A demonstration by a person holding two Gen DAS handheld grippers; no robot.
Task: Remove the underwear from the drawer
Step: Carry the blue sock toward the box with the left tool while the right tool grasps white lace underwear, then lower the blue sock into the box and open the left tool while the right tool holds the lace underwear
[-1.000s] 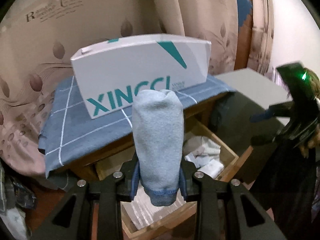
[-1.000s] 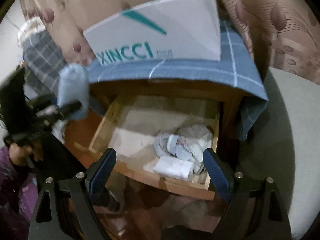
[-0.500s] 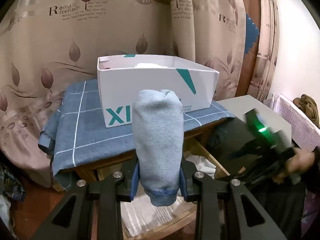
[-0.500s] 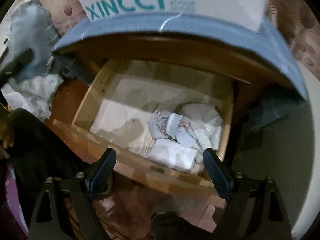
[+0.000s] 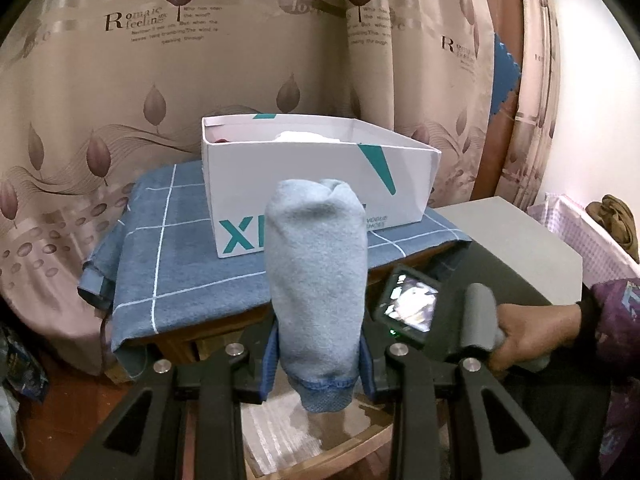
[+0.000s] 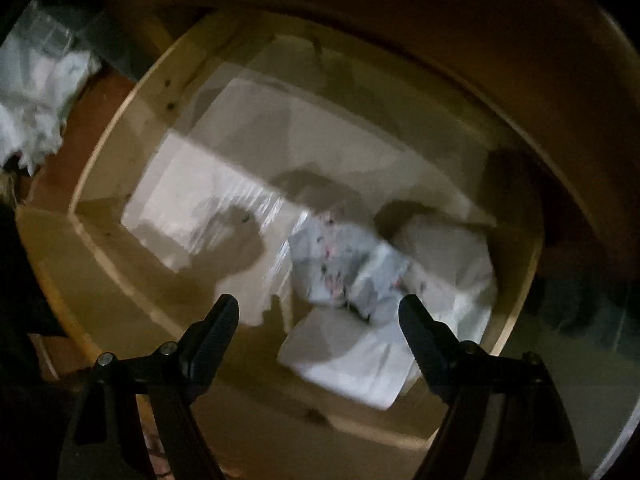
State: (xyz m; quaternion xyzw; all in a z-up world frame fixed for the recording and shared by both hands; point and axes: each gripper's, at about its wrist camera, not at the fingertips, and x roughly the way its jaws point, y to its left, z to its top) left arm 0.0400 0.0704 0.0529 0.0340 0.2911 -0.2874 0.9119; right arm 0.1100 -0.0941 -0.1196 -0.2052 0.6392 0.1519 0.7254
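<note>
My left gripper is shut on a rolled light-blue underwear, which stands upright between the blue pads in front of the cabinet. In the right wrist view my right gripper points down into the open wooden drawer. Its jaws stand wide and are closing, with nothing pressed between the pads. Below and between the fingers lies a pile of folded underwear: a floral pale-blue piece, a white piece and a greyish-white piece. The picture is blurred.
A white open box with teal lettering sits on a blue checked cloth on the cabinet top. A person's hand holds the right gripper at lower right. A pale liner covers the drawer's floor. Curtains hang behind.
The right gripper has dropped toward the drawer and tipped downward, so the pile looks much larger; its jaws have narrowed slightly. The left gripper rose a little at first, still gripping the blue roll.
</note>
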